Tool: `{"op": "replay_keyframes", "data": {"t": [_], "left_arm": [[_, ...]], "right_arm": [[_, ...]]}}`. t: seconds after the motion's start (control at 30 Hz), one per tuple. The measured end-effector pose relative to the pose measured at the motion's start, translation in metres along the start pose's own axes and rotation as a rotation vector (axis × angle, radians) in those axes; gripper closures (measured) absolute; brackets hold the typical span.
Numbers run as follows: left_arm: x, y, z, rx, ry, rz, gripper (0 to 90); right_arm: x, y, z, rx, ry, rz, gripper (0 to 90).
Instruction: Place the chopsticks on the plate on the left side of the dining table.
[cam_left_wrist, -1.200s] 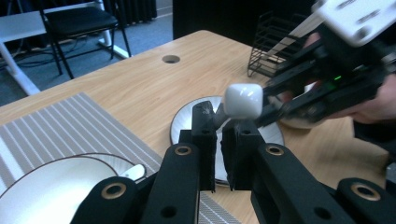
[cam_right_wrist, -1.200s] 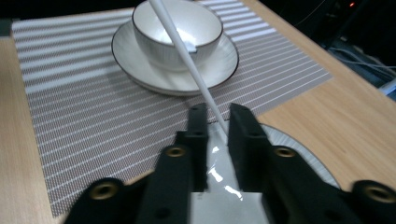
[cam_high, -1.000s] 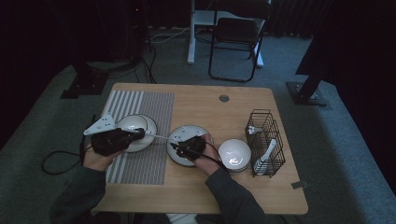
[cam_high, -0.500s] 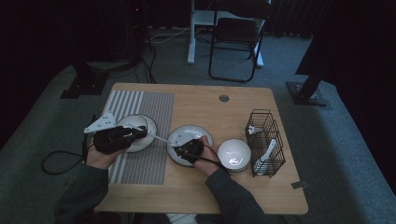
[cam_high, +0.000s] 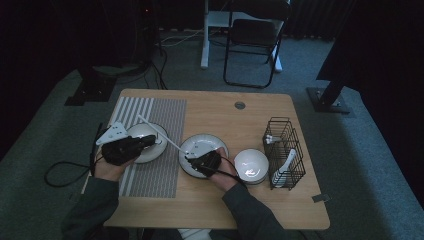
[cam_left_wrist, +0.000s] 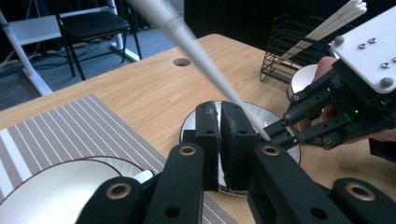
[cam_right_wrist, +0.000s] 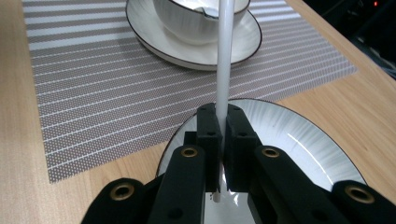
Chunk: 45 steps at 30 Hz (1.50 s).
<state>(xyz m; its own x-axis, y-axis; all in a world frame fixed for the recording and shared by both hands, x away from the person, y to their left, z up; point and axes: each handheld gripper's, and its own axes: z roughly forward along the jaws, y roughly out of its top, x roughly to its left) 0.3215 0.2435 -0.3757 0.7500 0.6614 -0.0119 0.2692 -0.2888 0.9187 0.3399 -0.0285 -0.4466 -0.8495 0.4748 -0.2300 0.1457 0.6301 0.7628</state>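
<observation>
Right tongs (cam_right_wrist: 222, 128), low in the frame, are clamped on a white chopstick (cam_right_wrist: 224, 70) over a plate (cam_right_wrist: 299, 135). Left tongs (cam_left_wrist: 219, 123) have just been closing and are pressed together with nothing between them.

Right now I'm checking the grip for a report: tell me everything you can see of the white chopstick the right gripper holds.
The white chopstick is a long, smooth, glossy rod, plastic by its look, tapering toward one end. The right gripper is shut on it near its lower end, and a short stub pokes out below the jaws. It slants up from over the empty plate toward the bowl on the striped placemat. In the left gripper view it crosses above the left gripper, whose jaws are shut on nothing.
</observation>
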Motion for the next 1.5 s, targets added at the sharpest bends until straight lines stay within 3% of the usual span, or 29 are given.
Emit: {"op": "replay_keyframes", "data": {"t": [0.1, 0.27, 0.43, 0.67, 1.0, 1.23, 1.5], "left_arm": [[-0.004, 0.004, -0.001, -0.019, 0.006, 0.014, 90.0], [-0.007, 0.008, -0.002, -0.052, 0.055, 0.032, 90.0], [-0.002, 0.004, 0.001, -0.016, 0.112, 0.028, 90.0], [0.003, -0.007, 0.008, 0.049, 0.194, 0.054, 90.0], [0.014, -0.027, 0.018, 0.102, 0.236, 0.012, 90.0], [0.008, -0.024, 0.013, 0.091, 0.237, 0.039, 86.6], [0.006, -0.029, 0.008, 0.07, 0.245, 0.014, 84.3]], "right_arm": [[0.002, 0.002, 0.004, 0.025, -0.007, 0.005, 86.8], [0.01, 0.003, 0.01, 0.055, 0.0, -0.016, 86.7], [0.017, 0.004, 0.009, 0.05, 0.015, -0.047, 86.7], [0.017, 0.007, 0.004, 0.03, 0.028, -0.05, 86.7], [0.017, 0.012, 0.002, 0.017, 0.052, -0.048, 86.6], [0.017, 0.016, 0.006, 0.021, 0.06, -0.033, 86.7], [0.019, 0.017, 0.012, 0.044, 0.069, -0.028, 86.7]]}}
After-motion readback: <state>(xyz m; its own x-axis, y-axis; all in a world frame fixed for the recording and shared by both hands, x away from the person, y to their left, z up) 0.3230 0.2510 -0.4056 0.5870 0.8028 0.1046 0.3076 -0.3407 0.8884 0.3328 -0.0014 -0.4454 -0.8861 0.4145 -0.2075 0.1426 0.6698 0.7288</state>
